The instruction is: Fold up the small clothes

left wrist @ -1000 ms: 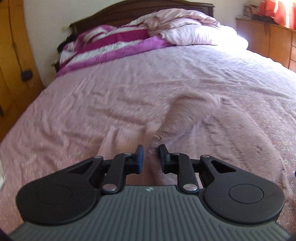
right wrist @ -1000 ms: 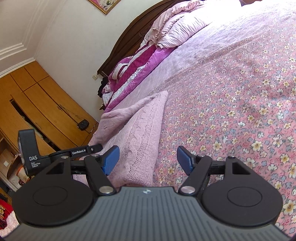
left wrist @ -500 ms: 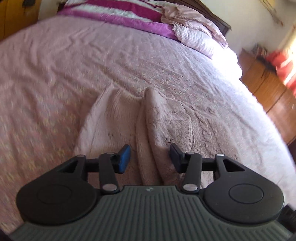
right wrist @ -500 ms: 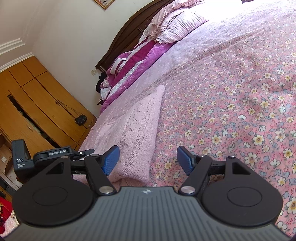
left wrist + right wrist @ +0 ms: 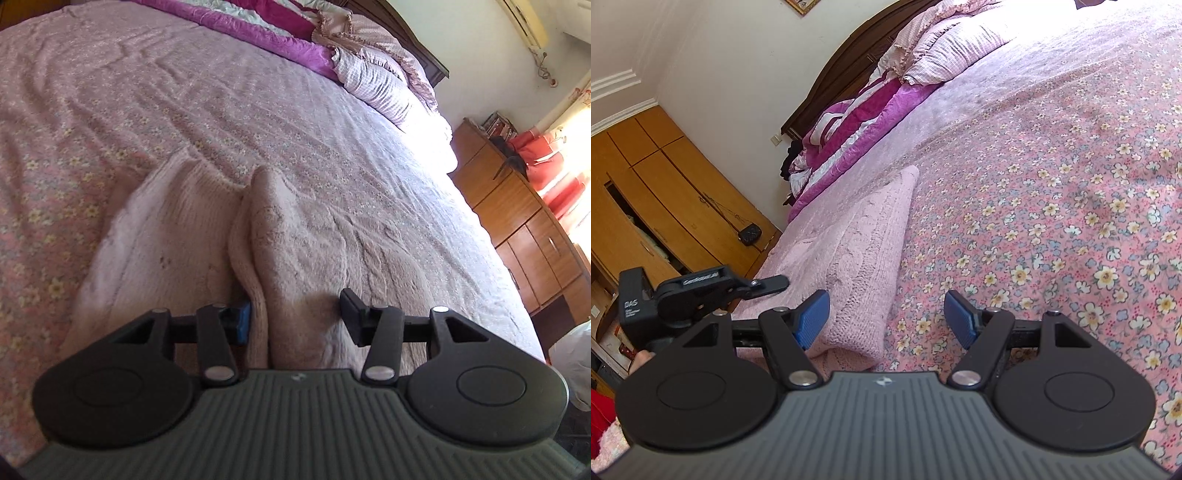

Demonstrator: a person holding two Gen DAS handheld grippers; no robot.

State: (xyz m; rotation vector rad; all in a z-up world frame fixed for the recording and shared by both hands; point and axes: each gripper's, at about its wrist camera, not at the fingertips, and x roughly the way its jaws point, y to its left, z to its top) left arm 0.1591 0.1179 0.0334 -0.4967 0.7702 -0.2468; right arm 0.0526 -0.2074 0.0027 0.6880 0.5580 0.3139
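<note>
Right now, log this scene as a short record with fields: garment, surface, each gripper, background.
garment: pink knit sweater, partly folded, a raised ridge of fabric running down its middle
surface: floral bedsheet on a bed
left gripper: jaws apart around the ridge, not pressing it
right gripper: open, empty, over the sweater's edge and the sheet
background: magenta striped quilt and checked pillow at the headboard; wooden wardrobe

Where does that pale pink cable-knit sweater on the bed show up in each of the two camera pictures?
Left wrist view: the pale pink cable-knit sweater fills the lower centre, a raised fold running between the left gripper fingers.
Right wrist view: it lies left of centre on the floral bedsheet.
Shared landmark: the magenta striped quilt at the headboard.
</note>
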